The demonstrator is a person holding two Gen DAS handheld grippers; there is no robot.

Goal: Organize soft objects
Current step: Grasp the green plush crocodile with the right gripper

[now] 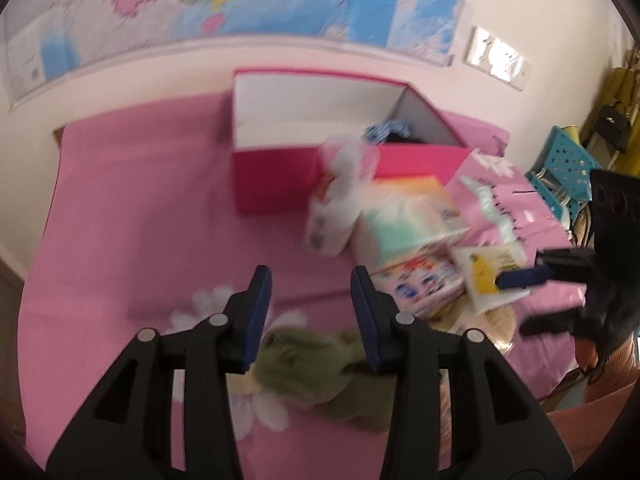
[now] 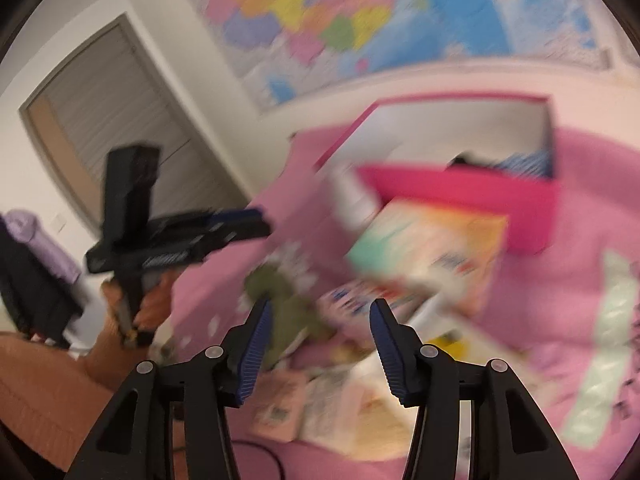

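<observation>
A green plush toy point(image 1: 316, 372) lies on the pink bedspread point(image 1: 132, 220), right under my left gripper point(image 1: 312, 284), which is open and empty above it. The plush also shows in the right wrist view point(image 2: 280, 300), blurred. A pink storage box point(image 1: 340, 140) with white inner walls stands open at the back, with dark and blue-patterned fabric point(image 1: 388, 130) inside. My right gripper point(image 2: 320, 320) is open and empty over a heap of packets and a tissue pack point(image 2: 428, 248). It shows from the side in the left wrist view point(image 1: 516, 300).
Soft tissue packs point(image 1: 408, 216) and a white packet point(image 1: 340, 200) lie in front of the box. Flat packets and leaflets point(image 2: 332, 400) lie at the bed's near edge. A teal basket point(image 1: 564, 168) stands right of the bed. A map point(image 1: 240, 0) covers the wall.
</observation>
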